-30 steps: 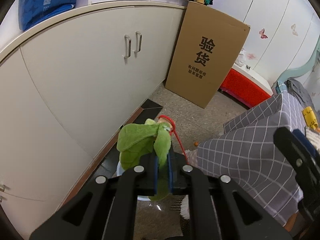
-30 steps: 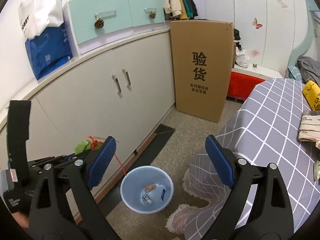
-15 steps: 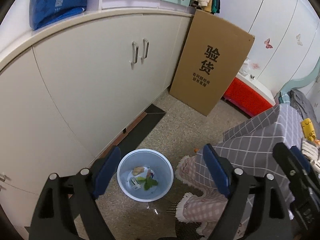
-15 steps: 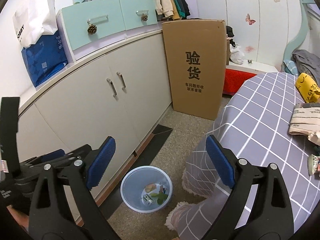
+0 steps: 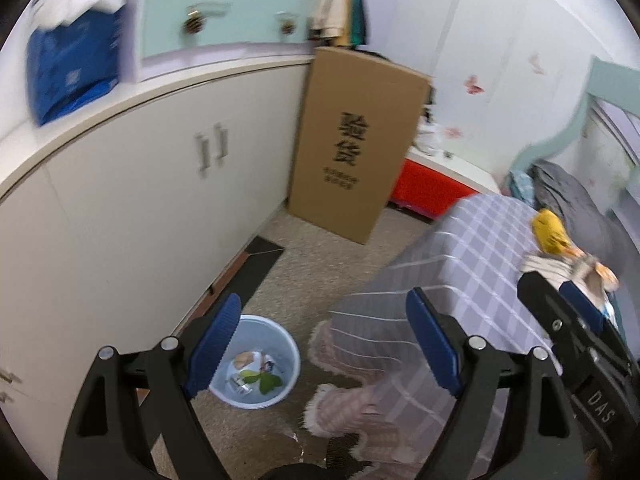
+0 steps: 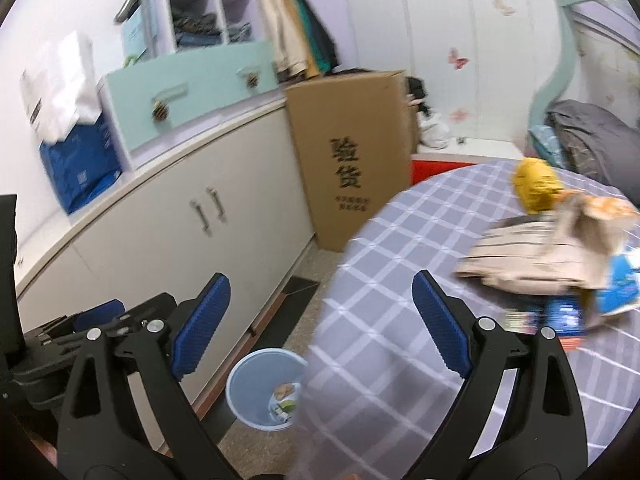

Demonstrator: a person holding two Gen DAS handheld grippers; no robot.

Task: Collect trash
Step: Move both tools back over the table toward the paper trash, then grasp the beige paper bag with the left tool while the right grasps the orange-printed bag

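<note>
A light blue trash bin (image 5: 256, 362) stands on the floor by the white cabinets; green leaves (image 5: 267, 380) and other scraps lie inside it. It also shows in the right wrist view (image 6: 260, 390), partly behind the tablecloth. My left gripper (image 5: 320, 344) is open and empty, high above the bin. My right gripper (image 6: 320, 324) is open and empty over the table's edge. On the table lie a yellow bag (image 6: 534, 186), crumpled paper wrappers (image 6: 560, 256) and blue packets (image 6: 612, 292).
A round table with a grey checked cloth (image 6: 400, 280) fills the right side. White cabinets (image 5: 140, 208) run along the left. A tall cardboard box (image 5: 356, 168) leans at the back, beside a red box (image 5: 428, 194). Both views are blurred.
My left gripper opened and dropped the green leaves into the bin. Both grippers have since risen and swung right toward the table.
</note>
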